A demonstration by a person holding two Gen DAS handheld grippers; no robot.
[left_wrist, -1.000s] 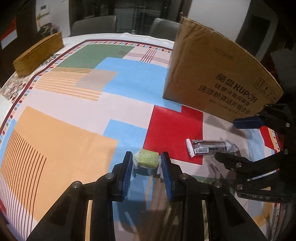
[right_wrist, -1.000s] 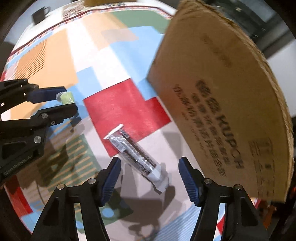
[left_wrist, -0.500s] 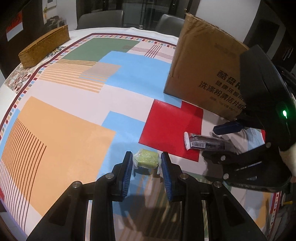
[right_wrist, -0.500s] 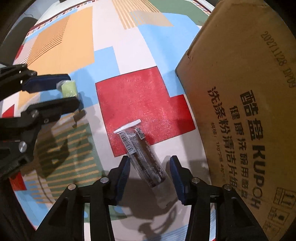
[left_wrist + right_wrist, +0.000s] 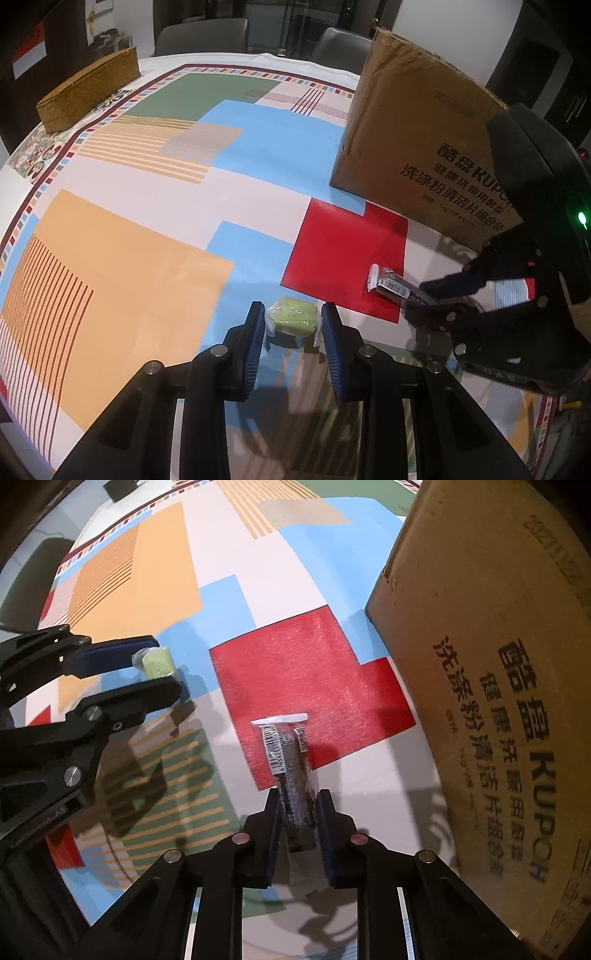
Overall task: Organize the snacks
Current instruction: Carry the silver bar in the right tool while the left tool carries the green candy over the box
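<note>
The bench carries a patterned cloth and stays bare across its broad left and middle, out to the curved far rim, where a woven box sits near the edge and dark chairs stand beyond. On the right a tall carton walls off that side; in the right wrist view its printed face rises close beside the red patch, leaving only a narrow strip of cloth between carton and hand-held grippers. The left hand-held gripper slants steeply down toward the cloth, its blue pads pressed against the two ends of a small green snack, which sits over the light blue patch just left of the red one; whether the snack rests on the cloth or is lifted cannot be told. The right hand-held gripper points almost straight down, and its jaws have just been closing: they now clamp the near end of a dark snack bar. The bar's long axis runs away from that gripper, its white crimped end lying farthest out on the red patch, the barcode side up. From the left wrist view the bar lies slantwise, crimped end toward the green snack, with the right hand-held gripper pinching its other end, the two grippers close side by side but apart.
</note>
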